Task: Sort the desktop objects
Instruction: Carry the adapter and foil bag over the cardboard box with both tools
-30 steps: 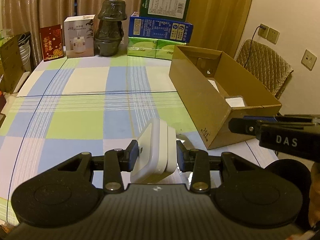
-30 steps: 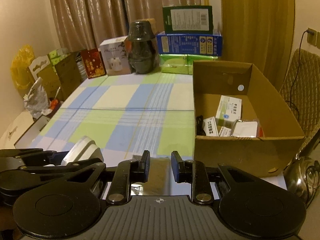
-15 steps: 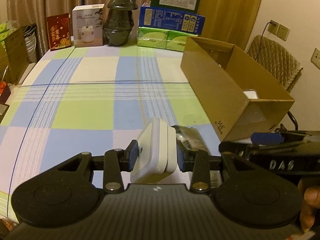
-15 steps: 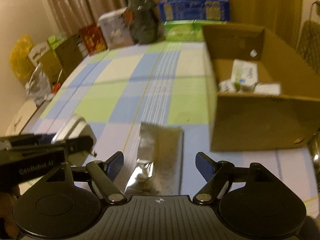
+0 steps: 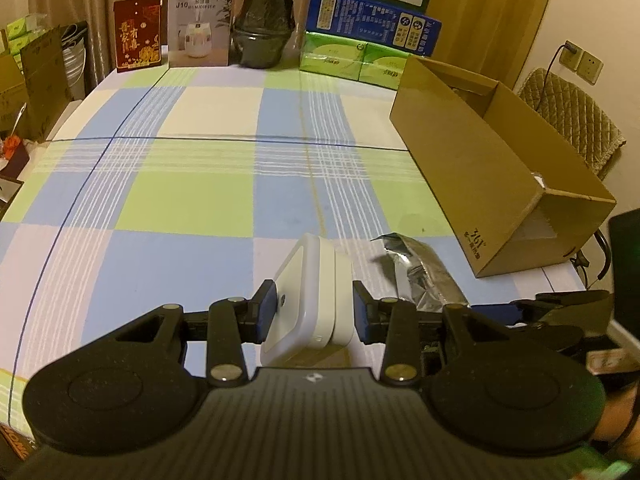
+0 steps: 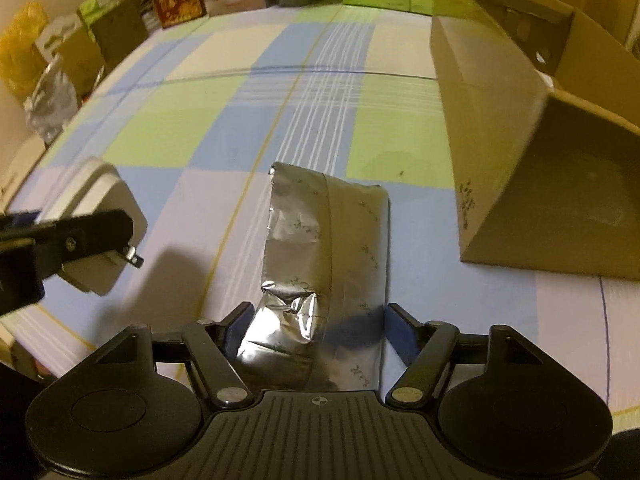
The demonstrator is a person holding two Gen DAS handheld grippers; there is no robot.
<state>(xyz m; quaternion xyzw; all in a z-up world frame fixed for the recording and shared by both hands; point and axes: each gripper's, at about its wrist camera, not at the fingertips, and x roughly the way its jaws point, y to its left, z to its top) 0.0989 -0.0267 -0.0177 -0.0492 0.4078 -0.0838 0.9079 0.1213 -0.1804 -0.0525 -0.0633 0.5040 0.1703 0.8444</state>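
My left gripper (image 5: 315, 312) is shut on a white plug adapter (image 5: 316, 296), held a little above the checked tablecloth. The right wrist view shows the adapter (image 6: 96, 208) at the left with its prongs sticking out. A silver foil pouch (image 6: 328, 248) lies flat on the cloth, just right of the adapter in the left wrist view (image 5: 420, 272). My right gripper (image 6: 316, 328) is low over the pouch's near end. Its jaws are closing with the pouch between them, and a small gap shows at the right pad. An open cardboard box (image 5: 480, 176) stands to the right.
Along the table's far edge stand a red packet (image 5: 138, 34), a white humidifier box (image 5: 198, 26), a dark pot (image 5: 264, 24), green tissue packs (image 5: 352, 60) and a blue box (image 5: 372, 24). A quilted chair (image 5: 572, 120) is behind the cardboard box. Bags crowd the left side.
The right gripper went from shut to open and dropped down over the foil pouch, then began narrowing. The left gripper shifted slightly forward and lower, still holding the adapter.
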